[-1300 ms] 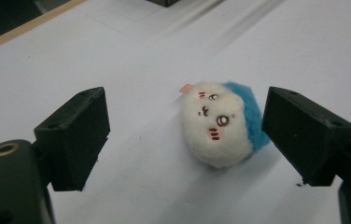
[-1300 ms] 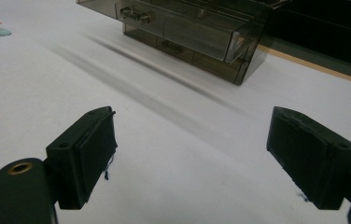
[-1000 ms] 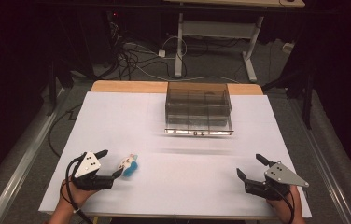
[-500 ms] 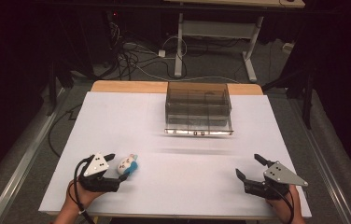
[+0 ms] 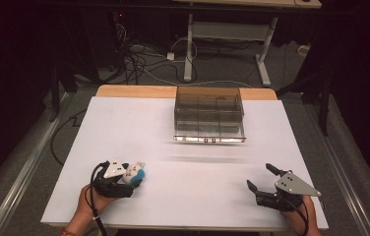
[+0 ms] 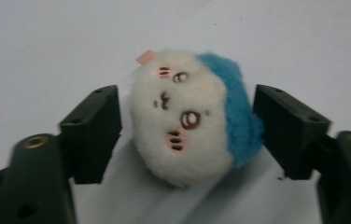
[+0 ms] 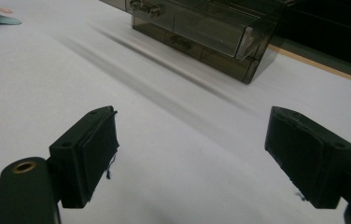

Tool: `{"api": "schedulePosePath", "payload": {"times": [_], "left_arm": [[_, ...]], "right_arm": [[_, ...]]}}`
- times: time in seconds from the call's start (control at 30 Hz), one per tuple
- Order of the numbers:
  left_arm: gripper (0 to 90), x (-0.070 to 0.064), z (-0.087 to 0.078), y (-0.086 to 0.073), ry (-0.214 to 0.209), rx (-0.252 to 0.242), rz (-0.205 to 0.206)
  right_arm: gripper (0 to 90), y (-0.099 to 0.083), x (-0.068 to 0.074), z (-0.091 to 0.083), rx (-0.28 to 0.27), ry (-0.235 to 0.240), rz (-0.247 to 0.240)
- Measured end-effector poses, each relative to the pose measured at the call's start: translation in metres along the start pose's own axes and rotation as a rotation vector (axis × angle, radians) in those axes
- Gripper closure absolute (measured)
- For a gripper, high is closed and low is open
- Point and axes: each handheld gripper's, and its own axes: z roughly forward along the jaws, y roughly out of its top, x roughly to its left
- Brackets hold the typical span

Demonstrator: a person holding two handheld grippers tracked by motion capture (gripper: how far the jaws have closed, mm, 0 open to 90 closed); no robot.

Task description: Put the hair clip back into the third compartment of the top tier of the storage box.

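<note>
Nearest the person, at the front left of the white table (image 5: 183, 142), the left gripper (image 5: 130, 178) has its jaws spread wide on either side of a small plush toy (image 6: 190, 119), a white round face with a blue back. In the left gripper view the toy lies on the tabletop between the two black jaws, with a gap showing on each side, so nothing is pinched yet. To grip it well, I'd say the jaws should close slowly and squarely across the widest part, low enough that the soft body doesn't squirt upward, and centred so the blue side and the white side are pressed evenly.

Over at the front right, the right gripper (image 5: 264, 179) rests low with its jaws open and empty, well apart from the toy.

Farther back, near the middle of the far edge, stands a smoky clear plastic drawer organizer (image 5: 208, 114), one drawer pulled out toward the person.
</note>
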Motion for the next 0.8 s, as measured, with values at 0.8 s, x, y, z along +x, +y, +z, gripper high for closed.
{"api": "schedulePosePath", "payload": {"times": [0.8], "left_arm": [[40.0,0.008,-0.031,-0.009,0.104,-0.103,0.021]], "right_arm": [[17.7,-0.001,0.000,-0.002,-0.002,-0.013,-0.036]]}}
